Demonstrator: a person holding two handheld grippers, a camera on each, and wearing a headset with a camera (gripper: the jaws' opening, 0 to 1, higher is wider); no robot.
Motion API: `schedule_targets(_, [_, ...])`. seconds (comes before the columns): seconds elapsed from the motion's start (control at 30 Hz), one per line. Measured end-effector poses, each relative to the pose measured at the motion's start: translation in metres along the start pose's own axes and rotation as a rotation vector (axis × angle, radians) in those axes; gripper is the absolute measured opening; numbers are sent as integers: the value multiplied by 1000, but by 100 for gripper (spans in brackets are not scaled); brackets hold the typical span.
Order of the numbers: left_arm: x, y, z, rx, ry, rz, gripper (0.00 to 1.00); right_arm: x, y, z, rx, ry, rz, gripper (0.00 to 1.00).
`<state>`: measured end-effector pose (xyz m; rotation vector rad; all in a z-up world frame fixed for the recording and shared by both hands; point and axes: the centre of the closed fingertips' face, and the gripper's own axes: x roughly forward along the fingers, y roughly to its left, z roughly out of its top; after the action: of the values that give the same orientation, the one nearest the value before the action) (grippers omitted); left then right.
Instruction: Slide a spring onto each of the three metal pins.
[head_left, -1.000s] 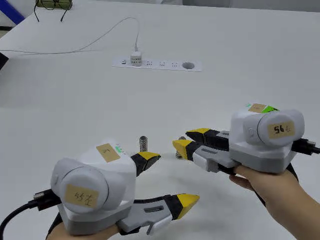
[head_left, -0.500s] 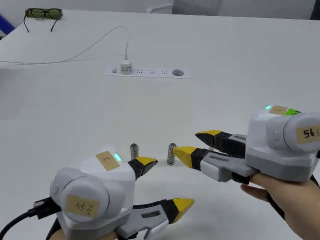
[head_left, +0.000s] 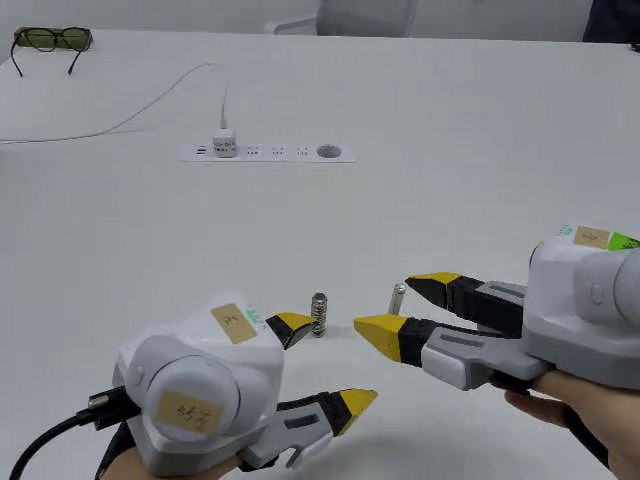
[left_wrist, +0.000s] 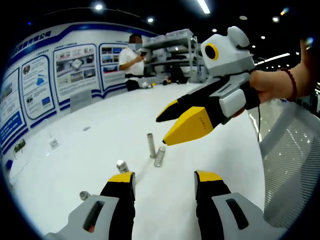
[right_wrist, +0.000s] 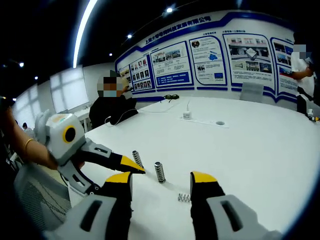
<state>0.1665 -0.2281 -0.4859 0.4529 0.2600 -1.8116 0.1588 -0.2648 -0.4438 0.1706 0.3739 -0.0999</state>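
Yellow-tipped fingers (head_left: 355, 403) of the left gripper (head_left: 325, 362) sit nearest, low on the left of the head view, spread wide with nothing between them. Just past its upper tip a spring-covered pin (head_left: 319, 314) stands upright on the white bench (head_left: 150, 250). Across from it the right gripper (head_left: 386, 305) reaches in from the right, fingers parted as well and holding nothing, tips pointing towards the left gripper. Right by those tips stands a bare pin (head_left: 397, 298), shiny and upright. Over to the left gripper view: a loose spring (left_wrist: 160, 156) rests just beside that bare pin's foot, with the right gripper hanging above the pair. The right gripper view puts the loose spring flat on the bench, in line with the gap between its own fingertips. The spring-covered pin is a little beyond, and a second spring-covered pin (right_wrist: 136, 158) stands further left, close to the left gripper's tip. Farther back on the bench lies a white power strip (head_left: 265, 153) with a charger (head_left: 224, 143) plugged in and a cable (head_left: 150, 100) trailing away left. At the far left edge sits a pair of dark glasses (head_left: 45, 40).
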Motion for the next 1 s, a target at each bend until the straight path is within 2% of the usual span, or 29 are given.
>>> schedule_targets(0.33, [17,1,1,46,27,-25,41,-20,1,-5,-3,-12,19,51])
schedule_targets(0.47, [24,2,5,65,22,-34,39,-27,1,-9,-6,-1,11,51])
schedule_targets(0.73, [39,3,6,89,48,-39,33,-38,4,-15,-29,7,0,51])
schedule_targets(1.0, [52,3,5,83,72,-34,24,-46,6,-24,-40,26,-11,51])
